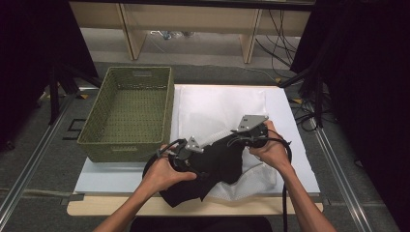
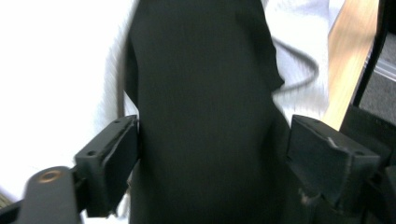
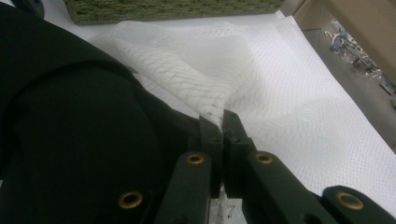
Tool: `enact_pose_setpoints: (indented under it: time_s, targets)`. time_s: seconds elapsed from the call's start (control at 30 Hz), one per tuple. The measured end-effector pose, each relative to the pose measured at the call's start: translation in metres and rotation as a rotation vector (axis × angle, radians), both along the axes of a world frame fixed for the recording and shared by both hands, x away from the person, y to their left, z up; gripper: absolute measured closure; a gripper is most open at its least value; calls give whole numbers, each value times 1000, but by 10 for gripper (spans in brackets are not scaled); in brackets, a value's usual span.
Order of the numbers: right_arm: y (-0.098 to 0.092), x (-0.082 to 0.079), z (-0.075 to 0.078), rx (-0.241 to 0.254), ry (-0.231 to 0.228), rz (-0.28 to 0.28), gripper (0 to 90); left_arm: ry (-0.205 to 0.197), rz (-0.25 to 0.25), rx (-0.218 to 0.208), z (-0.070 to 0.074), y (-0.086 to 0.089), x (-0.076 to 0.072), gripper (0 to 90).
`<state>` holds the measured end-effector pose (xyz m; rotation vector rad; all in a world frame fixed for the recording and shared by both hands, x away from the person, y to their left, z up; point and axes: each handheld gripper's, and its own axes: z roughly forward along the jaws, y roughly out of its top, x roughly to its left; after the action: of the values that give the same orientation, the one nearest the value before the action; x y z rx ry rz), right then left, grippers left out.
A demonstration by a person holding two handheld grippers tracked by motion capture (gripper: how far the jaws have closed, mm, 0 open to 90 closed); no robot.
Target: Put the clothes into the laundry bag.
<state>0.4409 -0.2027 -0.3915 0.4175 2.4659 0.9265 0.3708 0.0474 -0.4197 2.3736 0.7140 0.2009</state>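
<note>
Your right gripper [image 3: 222, 122] is clamped on the rim of the white mesh bag [image 3: 261, 79]; your left gripper [image 2: 212, 154] stands wide open around the black cloth [image 2: 201, 93] at the table's [image 1: 300, 145] near edge

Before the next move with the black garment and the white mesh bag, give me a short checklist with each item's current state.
1. Right gripper clamped on the edge of the white mesh bag: ok, jaws closed on the fabric.
2. Left gripper open: ok, its pads stand apart with the black garment between them.
3. Left pads free of the garment: cannot tell, the cloth lies close to both pads.
4. Garment fully inside the bag: not ok, much of it lies outside in the high view.
5. Green basket ready beside the work: ok, nothing seen inside.
</note>
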Motion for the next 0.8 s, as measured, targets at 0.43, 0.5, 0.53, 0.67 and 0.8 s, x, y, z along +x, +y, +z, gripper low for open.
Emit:
enact_pose_setpoints:
  time_s: [0.43, 0.5, 0.53, 0.67, 0.8]
  targets:
    - [0, -1, 4, 13, -4, 7, 900, 60, 7, 34, 19, -17, 16, 737]
    - [-1, -1, 6, 18, -12, 19, 900, 50, 20, 43, 19, -22, 20, 746]
    - [-1, -1, 7, 18, -17, 23, 900, 48, 26, 45, 19, -25, 21, 747]
    - [0, -1, 7, 19, -17, 20, 900, 17, 50, 29, 17, -37, 32, 752]
    - [0, -1, 6, 13, -10, 6, 900, 28, 100, -46, 12, -43, 45, 732]
